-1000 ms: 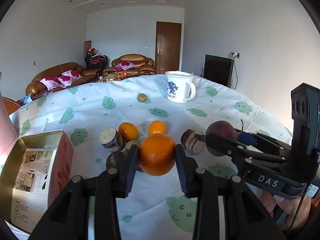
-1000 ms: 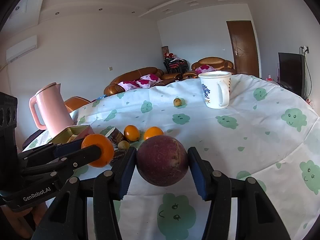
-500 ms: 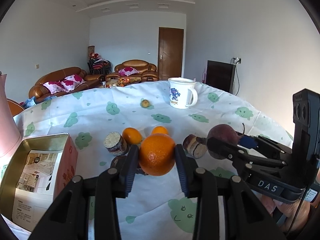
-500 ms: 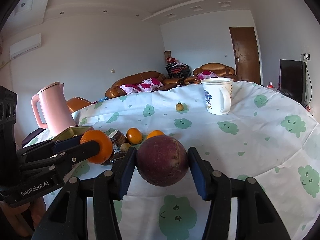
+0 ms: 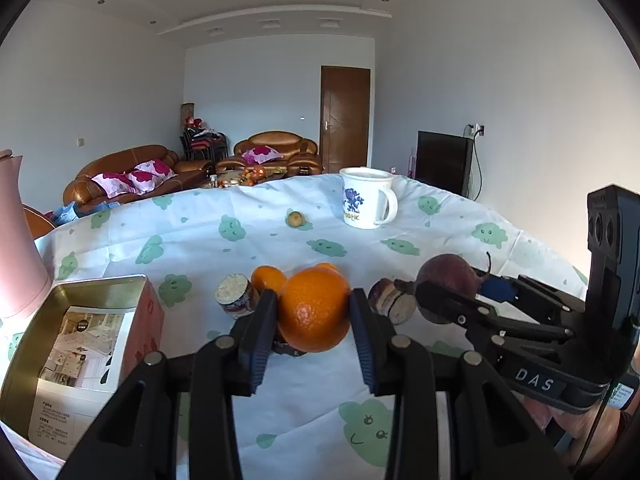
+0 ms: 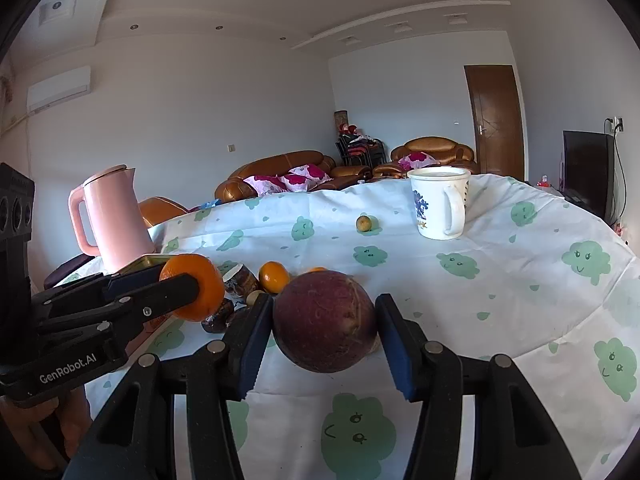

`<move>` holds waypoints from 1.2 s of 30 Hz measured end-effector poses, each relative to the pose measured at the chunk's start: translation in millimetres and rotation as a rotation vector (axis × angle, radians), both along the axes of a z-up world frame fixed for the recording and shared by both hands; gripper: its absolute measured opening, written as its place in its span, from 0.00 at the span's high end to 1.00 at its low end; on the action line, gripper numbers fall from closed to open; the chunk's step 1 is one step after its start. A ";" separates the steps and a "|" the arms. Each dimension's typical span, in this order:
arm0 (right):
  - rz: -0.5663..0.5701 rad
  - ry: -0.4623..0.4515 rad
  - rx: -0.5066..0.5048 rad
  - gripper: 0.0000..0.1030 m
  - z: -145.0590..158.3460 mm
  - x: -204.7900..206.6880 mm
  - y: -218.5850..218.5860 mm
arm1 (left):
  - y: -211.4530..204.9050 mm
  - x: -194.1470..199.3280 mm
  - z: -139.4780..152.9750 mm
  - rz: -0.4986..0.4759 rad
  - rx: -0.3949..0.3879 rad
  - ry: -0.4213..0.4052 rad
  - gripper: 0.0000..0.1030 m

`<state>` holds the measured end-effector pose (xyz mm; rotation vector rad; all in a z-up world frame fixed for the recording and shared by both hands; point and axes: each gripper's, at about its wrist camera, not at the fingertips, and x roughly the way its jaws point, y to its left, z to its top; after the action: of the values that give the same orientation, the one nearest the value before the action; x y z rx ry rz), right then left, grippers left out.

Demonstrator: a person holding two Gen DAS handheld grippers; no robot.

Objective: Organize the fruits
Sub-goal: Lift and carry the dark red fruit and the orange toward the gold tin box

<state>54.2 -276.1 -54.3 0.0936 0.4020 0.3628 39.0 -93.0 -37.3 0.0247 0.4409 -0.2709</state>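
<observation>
Orange (image 5: 314, 312), round and dimpled: clamped between the two fingers of the left gripper (image 5: 314, 330), held above the tablecloth (image 5: 248, 248). From the right wrist view the same fruit (image 6: 206, 290) shows beside the left gripper (image 6: 180, 294), short of the pink kettle (image 6: 112, 220).

Purple-brown round fruit (image 6: 325, 322), stem end to the right: pinched between the fingers of the right gripper (image 6: 325, 338), also clear of the cloth. From the left wrist view it (image 5: 446, 276) sits at the tip of the right gripper (image 5: 444, 300), right of the orange.

Loose items, placed relative to the white mug (image 5: 366, 202), which stands upright at the far side of the table:
- small yellow-green fruit (image 5: 295, 219), just left of the mug;
- two small oranges (image 5: 267, 278), well nearer than the mug, partly hidden behind the held orange;
- cut dark-skinned pieces, one (image 5: 237, 294) left of the small oranges, one (image 5: 390, 300) right of them;
- open gold tin (image 5: 76, 344) with a printed leaflet inside, nearer and far left of the mug, beside the kettle.

White cloth with green cloud faces covers the whole table.
</observation>
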 end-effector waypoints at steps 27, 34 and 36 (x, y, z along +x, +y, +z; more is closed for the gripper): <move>0.000 -0.084 -0.043 0.47 3.4 -13.0 6.3 | 1.9 -11.8 4.3 0.007 -0.010 -0.059 0.67; -0.007 -0.123 -0.099 0.47 5.7 -17.9 15.2 | 8.3 -19.1 6.2 0.034 0.000 -0.099 0.67; -0.009 -0.121 -0.101 0.47 7.6 -17.1 15.5 | 11.8 -19.8 7.3 0.044 0.000 -0.105 0.67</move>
<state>37.1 -260.6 -46.7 -0.0251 0.2997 0.3370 19.1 -81.2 -30.0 0.0290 0.3364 -0.2249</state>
